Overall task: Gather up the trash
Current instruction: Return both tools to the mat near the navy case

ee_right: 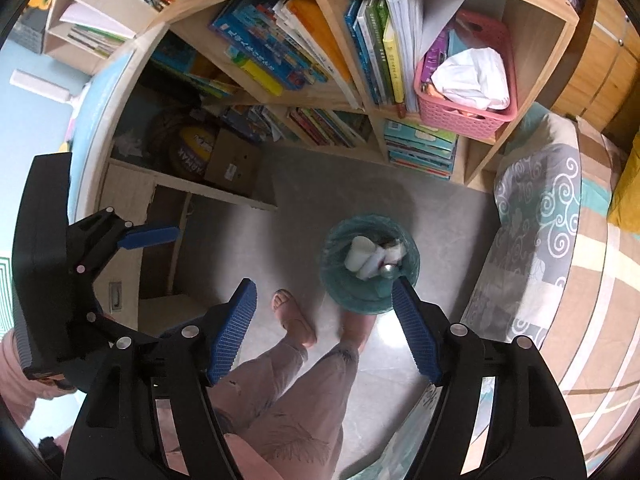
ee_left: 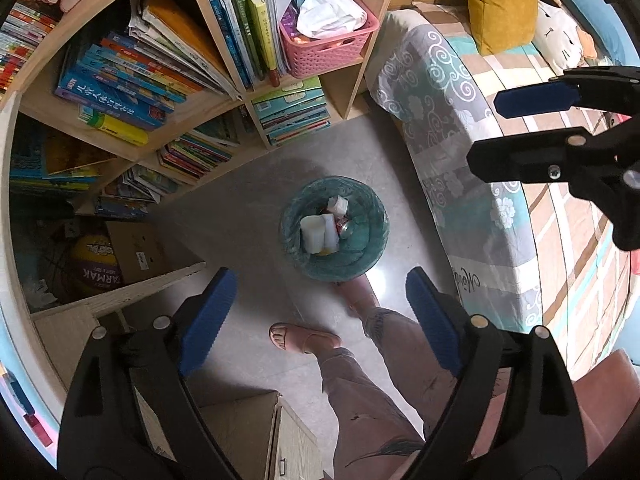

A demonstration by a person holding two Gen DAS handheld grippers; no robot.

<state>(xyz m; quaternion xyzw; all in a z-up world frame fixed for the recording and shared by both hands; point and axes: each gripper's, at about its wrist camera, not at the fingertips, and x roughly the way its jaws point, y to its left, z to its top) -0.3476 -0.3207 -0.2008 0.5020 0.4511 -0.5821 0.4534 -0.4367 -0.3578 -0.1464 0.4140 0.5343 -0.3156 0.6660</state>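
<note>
A round bin with a teal liner (ee_left: 370,222) stands on the grey floor, holding white paper trash (ee_left: 318,232) and a can. It also shows in the right wrist view (ee_right: 334,280) with white trash (ee_right: 362,256) inside. My left gripper (ee_left: 320,306) is open and empty, high above the floor near the bin. My right gripper (ee_right: 324,320) is open and empty, also high above the bin. The right gripper shows at the right of the left wrist view (ee_left: 516,132), and the left gripper at the left of the right wrist view (ee_right: 156,236).
A wooden bookshelf (ee_left: 224,92) full of books stands behind the bin, with a pink basket (ee_left: 328,44) of white paper. A bed with patterned quilt (ee_left: 472,160) is at right. A cardboard box (ee_left: 144,252) and basketball (ee_left: 94,264) sit at left. The person's sandalled feet (ee_left: 304,338) stand near the bin.
</note>
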